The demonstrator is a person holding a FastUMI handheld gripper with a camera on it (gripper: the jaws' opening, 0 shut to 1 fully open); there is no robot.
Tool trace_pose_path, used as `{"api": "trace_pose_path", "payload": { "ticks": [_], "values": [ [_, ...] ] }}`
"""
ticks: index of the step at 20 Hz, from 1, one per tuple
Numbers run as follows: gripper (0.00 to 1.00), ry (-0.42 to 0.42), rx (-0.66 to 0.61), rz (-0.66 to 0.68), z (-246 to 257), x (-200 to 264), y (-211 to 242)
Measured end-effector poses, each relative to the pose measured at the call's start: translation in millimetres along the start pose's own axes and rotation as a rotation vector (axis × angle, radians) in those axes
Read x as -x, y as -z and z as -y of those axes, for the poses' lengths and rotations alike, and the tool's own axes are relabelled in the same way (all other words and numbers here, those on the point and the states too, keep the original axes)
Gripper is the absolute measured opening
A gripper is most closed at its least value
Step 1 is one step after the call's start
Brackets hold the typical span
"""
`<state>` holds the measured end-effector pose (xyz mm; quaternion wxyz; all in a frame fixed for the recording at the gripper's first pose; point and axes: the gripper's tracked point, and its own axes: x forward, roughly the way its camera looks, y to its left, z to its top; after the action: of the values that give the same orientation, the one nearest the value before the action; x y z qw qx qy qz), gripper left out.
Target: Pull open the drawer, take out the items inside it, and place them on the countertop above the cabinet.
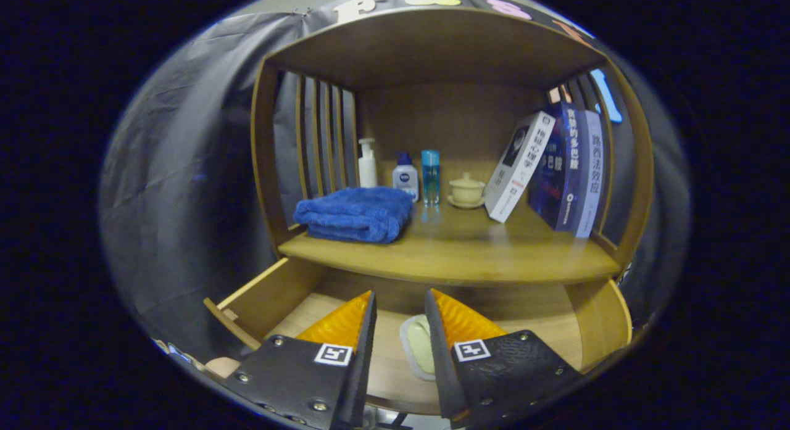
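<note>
My gripper [398, 300] hangs over the open drawer [265, 297], its jaws apart with nothing between them but air. Below the gap, partly hidden by the right finger, I see a soap dish [416, 350] lying on the drawer floor: a pale, rounded tray with something cream-coloured in it. I cannot tell whether the finger touches it. The drawer's left wall and right wall stand out from the cabinet on either side of the fingers.

Beyond the fingertips, above the drawer, is the cabinet's surface [469, 251]. On its left side I see a folded blue towel [355, 214]. Behind the towel, near the back wall, stands a white pump bottle [368, 165], then a small white bottle with a blue cap [405, 176], then a clear blue bottle [431, 176], all in a row. Just beside them sits a cream lidded cup [466, 189] on a saucer. To the right, a white book [517, 166] leans against two upright books [571, 171] by the cabinet's side wall.
</note>
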<state>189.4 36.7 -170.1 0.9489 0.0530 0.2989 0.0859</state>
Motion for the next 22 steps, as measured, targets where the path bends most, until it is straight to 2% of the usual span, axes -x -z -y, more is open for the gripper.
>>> {"api": "trace_pose_path", "payload": {
  "ticks": [6, 11, 15, 22],
  "values": [
    [0.46, -0.005, 0.008, -0.146, 5, -26, 40],
    [0.46, 0.039, -0.006, -0.274, 24, -41, 62],
    [0.44, 0.033, 0.035, -0.313, 32, -45, 57],
    [0.44, 0.015, 0.07, -0.297, 34, -44, 56]
  ]
}}
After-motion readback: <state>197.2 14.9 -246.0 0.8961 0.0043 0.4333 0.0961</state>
